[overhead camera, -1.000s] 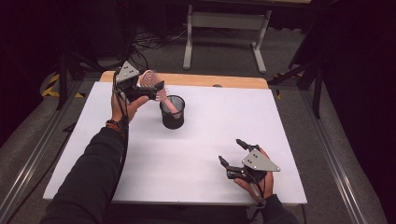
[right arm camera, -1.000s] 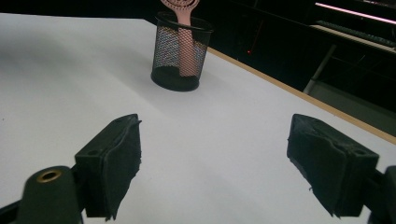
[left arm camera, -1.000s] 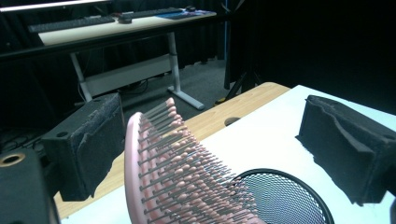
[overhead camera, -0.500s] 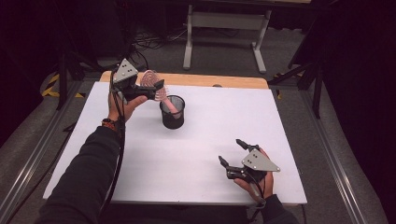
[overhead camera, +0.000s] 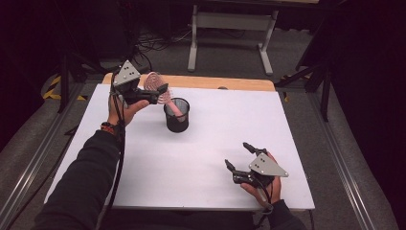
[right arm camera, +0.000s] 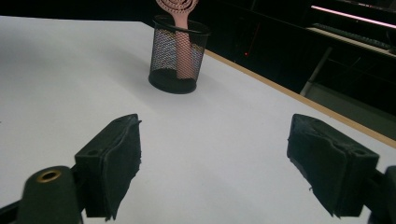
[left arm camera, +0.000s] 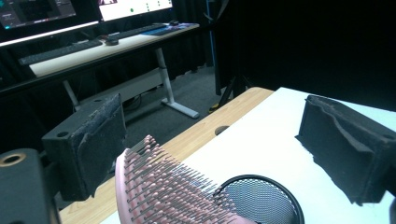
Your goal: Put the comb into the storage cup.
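A pink hairbrush (overhead camera: pixel 154 82) stands handle-down in a black mesh cup (overhead camera: pixel 177 120) at the back left of the white table (overhead camera: pixel 206 143), its head leaning left over the rim. My left gripper (overhead camera: pixel 160 94) hovers at the brush head, open. In the left gripper view the bristled head (left arm camera: pixel 159 191) lies between the wide-apart pads (left arm camera: pixel 93 140), close to the left one, above the cup's rim (left arm camera: pixel 261 200); neither pad presses on it. My right gripper (overhead camera: pixel 236 154) rests open near the front right, empty, facing the cup (right arm camera: pixel 163 65) and brush (right arm camera: pixel 180 46).
A wooden strip (overhead camera: pixel 230 82) runs along the table's far edge, with a hole (left arm camera: pixel 221 129) in it. Beyond stand a white desk frame (overhead camera: pixel 230 28) and cables on the floor. Dark stands flank the table on both sides.
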The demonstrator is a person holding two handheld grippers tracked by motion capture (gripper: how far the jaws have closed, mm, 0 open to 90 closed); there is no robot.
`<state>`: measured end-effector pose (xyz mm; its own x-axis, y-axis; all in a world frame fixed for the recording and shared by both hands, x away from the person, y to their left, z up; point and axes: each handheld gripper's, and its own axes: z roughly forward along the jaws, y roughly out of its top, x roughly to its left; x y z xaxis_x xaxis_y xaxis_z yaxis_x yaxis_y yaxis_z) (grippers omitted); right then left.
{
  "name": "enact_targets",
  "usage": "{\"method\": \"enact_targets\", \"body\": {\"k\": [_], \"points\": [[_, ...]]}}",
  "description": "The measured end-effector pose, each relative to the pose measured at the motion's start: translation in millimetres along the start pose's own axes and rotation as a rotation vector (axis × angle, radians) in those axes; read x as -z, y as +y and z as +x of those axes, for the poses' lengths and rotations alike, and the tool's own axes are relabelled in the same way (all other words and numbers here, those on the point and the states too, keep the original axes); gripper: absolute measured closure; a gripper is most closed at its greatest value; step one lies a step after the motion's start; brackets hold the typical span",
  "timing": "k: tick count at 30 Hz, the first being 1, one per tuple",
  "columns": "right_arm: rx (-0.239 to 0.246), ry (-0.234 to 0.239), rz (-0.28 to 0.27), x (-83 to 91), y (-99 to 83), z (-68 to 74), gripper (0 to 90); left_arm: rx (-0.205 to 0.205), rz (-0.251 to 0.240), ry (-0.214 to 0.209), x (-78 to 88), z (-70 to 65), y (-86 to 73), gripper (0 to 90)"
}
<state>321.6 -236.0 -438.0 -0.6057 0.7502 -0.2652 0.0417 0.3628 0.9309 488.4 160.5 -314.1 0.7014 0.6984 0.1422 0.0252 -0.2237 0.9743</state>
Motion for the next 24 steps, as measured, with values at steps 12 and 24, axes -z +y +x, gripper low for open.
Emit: {"method": "enact_targets", "body": {"k": [12, 24], "points": [[-0.002, -0.017, -0.014, 2.4, 1.5, -0.3, 18.5, -0.041, 0.005, -0.053, 10.7, -9.0, 6.8, 7.7], [0.005, -0.018, -0.009, 2.2, 1.8, 0.2, 18.5, -0.082, 0.02, -0.077, 23.7, -13.5, 2.6, 8.4]]}}
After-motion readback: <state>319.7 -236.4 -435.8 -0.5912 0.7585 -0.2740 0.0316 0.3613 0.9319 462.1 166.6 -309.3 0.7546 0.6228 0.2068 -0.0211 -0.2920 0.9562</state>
